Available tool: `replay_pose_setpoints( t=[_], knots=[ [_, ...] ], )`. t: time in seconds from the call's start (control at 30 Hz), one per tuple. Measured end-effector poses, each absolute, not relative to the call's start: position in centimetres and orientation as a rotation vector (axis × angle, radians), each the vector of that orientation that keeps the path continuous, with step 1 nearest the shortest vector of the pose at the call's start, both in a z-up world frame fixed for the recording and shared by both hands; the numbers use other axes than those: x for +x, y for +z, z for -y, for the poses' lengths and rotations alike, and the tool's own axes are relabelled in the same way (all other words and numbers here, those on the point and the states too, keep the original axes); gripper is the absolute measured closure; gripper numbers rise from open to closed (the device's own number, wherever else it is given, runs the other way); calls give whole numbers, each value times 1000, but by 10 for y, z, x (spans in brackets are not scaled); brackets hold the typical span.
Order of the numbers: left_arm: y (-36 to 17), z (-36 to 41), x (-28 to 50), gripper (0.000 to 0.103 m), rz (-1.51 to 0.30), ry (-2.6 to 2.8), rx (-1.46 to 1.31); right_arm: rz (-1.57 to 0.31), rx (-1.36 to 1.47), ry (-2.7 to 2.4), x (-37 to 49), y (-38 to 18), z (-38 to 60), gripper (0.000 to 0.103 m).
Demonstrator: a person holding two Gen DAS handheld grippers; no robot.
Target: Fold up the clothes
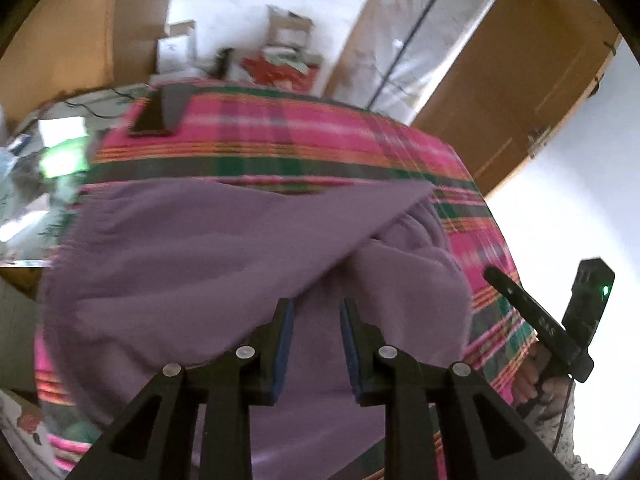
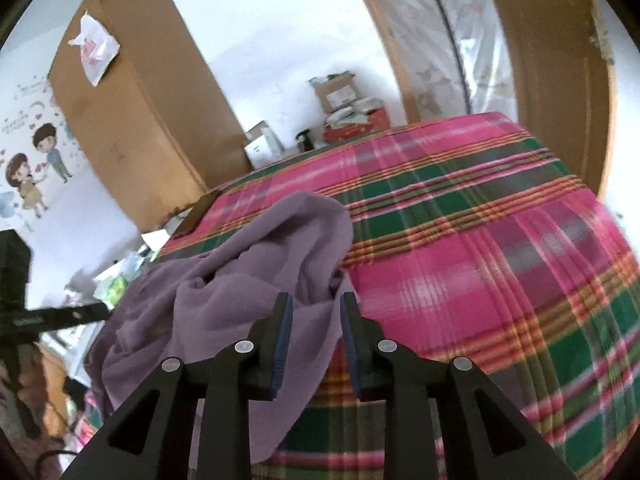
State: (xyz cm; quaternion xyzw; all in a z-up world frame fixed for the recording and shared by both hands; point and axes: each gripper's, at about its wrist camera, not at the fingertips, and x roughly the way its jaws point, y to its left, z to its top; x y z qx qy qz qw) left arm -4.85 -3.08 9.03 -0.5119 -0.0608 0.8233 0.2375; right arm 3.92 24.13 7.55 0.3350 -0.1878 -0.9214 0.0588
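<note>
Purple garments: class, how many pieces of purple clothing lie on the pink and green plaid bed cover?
1. A single purple soft-fabric garment lies bunched on the near left part of the pink and green plaid bed cover. Folds could hide another piece.

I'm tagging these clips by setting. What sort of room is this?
Probably a bedroom in a home: a wide bed-like surface under a pink-and-green plaid cover, a tall brown wooden wardrobe, and cartoon children stickers on the white wall. A purple garment lies crumpled on the cover.
</note>
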Motion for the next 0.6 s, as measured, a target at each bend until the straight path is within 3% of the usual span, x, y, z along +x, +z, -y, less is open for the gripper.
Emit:
replay_pose_setpoints(
  t=[0.2, 0.27, 0.33, 0.6],
  knots=[
    [69, -13, -64, 77, 184, 2159, -1477, 522, 1008, -2683, 7, 72, -247, 69],
    [65, -16, -69, 72, 209, 2158, -1499, 523, 1027, -2655, -3, 68, -250, 66],
    [61, -18, -74, 69, 235, 2158, -1521, 526, 1045, -2628, -14, 63, -253, 52],
    [55, -10, -99, 64, 428, 2150, -1589, 553, 1096, -2560, -39, 56, -255, 50]
  ],
)
